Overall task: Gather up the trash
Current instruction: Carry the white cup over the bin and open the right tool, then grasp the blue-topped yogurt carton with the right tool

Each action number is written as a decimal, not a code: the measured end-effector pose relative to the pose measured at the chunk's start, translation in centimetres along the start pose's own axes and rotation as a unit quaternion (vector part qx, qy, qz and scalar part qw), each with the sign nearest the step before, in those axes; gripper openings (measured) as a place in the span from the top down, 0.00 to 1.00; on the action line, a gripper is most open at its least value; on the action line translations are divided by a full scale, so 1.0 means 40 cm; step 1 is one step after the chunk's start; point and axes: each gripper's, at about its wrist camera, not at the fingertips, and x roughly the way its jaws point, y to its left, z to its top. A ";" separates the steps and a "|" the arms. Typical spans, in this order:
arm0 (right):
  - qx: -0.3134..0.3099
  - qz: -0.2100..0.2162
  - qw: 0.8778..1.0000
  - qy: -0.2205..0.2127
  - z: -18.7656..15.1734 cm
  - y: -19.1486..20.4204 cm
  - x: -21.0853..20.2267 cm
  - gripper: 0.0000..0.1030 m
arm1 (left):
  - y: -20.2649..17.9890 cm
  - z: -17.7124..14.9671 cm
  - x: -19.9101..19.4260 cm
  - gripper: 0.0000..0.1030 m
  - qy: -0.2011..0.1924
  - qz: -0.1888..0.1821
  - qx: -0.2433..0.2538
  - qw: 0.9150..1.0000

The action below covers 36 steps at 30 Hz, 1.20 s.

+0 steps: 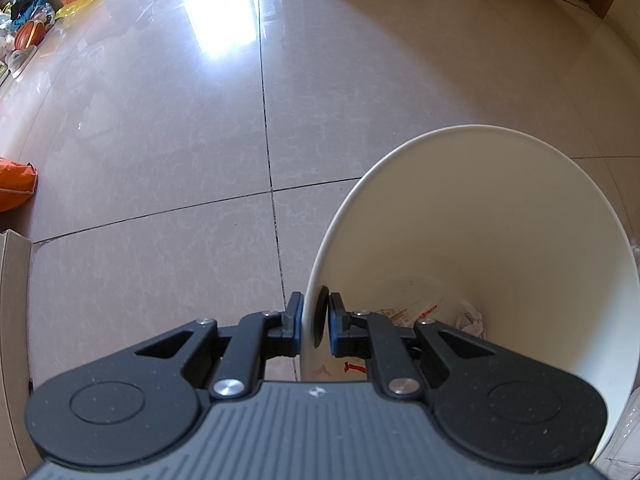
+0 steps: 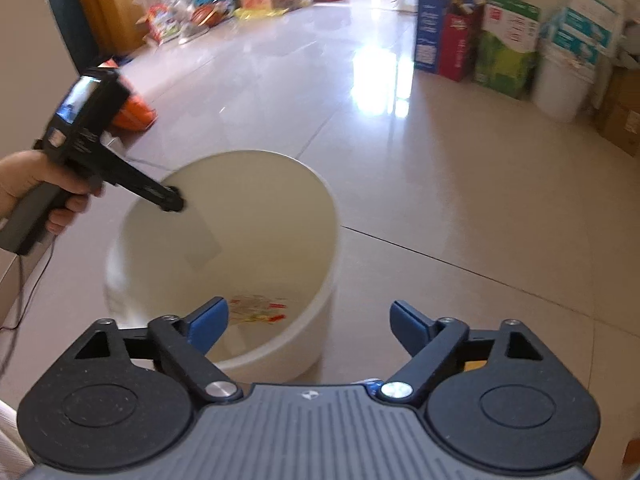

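A white plastic bucket (image 1: 480, 220) stands on the tiled floor. My left gripper (image 1: 316, 312) is shut on its rim, one pad outside the wall and one inside. At the bottom lie a printed wrapper (image 1: 408, 312) and crumpled paper (image 1: 470, 320). In the right wrist view the same bucket (image 2: 240, 208) sits just ahead and below. A hand (image 2: 24, 184) holds the left gripper (image 2: 176, 200) on its far-left rim. My right gripper (image 2: 308, 312) is open over the bucket's near edge with nothing between its blue fingers (image 2: 212, 320). Printed trash (image 2: 260, 308) shows inside.
Boxes and cartons (image 2: 504, 44) line the right wall beside a second white bin (image 2: 560, 84). Cardboard boxes, bags and a ball (image 2: 208, 12) pile up at the far left. An orange bag (image 2: 132, 112) lies behind the left gripper. A thin cable (image 2: 24, 292) trails at left.
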 end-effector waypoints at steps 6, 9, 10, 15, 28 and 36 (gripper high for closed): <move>0.043 -0.018 0.998 0.036 -0.151 -0.069 0.102 0.09 | 0.007 0.002 -0.002 0.90 0.003 0.001 -0.008 1.000; 0.036 -0.025 0.998 0.050 -0.219 -0.080 0.159 0.09 | 0.006 0.003 -0.001 0.90 0.004 0.003 -0.008 1.000; 0.031 -0.027 0.998 0.053 -0.238 -0.082 0.178 0.09 | 0.007 0.004 -0.001 0.90 0.005 0.002 -0.010 1.000; 0.010 -0.022 0.997 0.068 -0.309 -0.086 0.271 0.09 | 0.009 0.011 0.003 0.90 0.009 0.003 -0.015 1.000; -0.032 -0.028 0.995 0.090 -0.397 -0.087 0.433 0.10 | -0.001 0.025 0.010 0.90 0.013 0.013 -0.014 1.000; -0.021 -0.035 0.994 0.103 -0.413 -0.096 0.490 0.10 | -0.003 0.018 0.011 0.89 0.012 0.013 -0.015 1.000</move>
